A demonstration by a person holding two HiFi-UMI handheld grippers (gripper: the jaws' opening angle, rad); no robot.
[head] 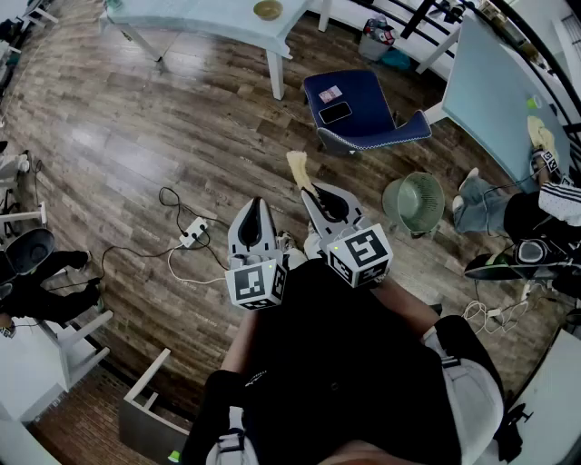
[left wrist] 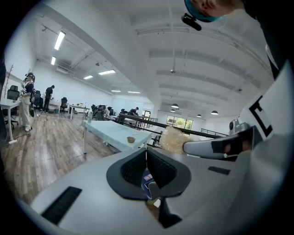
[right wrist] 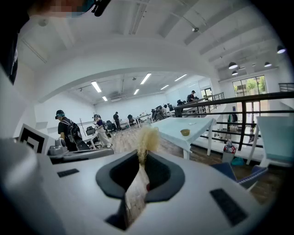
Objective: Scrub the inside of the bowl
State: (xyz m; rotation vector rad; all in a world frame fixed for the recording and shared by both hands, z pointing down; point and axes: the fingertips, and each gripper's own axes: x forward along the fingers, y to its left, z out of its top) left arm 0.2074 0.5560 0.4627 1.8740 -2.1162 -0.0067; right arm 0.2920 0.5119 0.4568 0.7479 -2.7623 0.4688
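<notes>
A small tan bowl (head: 268,10) sits on a pale blue table (head: 204,20) far across the room; it also shows in the left gripper view (left wrist: 132,139) and the right gripper view (right wrist: 185,132). My right gripper (head: 309,192) is shut on a scrubber (head: 298,169) with a pale handle, and its straw-coloured tuft (right wrist: 148,137) sticks out past the jaws (right wrist: 140,158). My left gripper (head: 257,203) is beside it, shut with nothing in it (left wrist: 146,155). Both are held at waist height over the wooden floor, well short of the table. The tuft (left wrist: 173,140) shows in the left gripper view too.
A blue chair (head: 368,113) with a phone on its seat stands between me and the tables. A green round fan (head: 413,202) lies on the floor at the right, a power strip with cables (head: 192,233) at the left. A seated person (head: 531,218) and a second table (head: 495,91) are at the right.
</notes>
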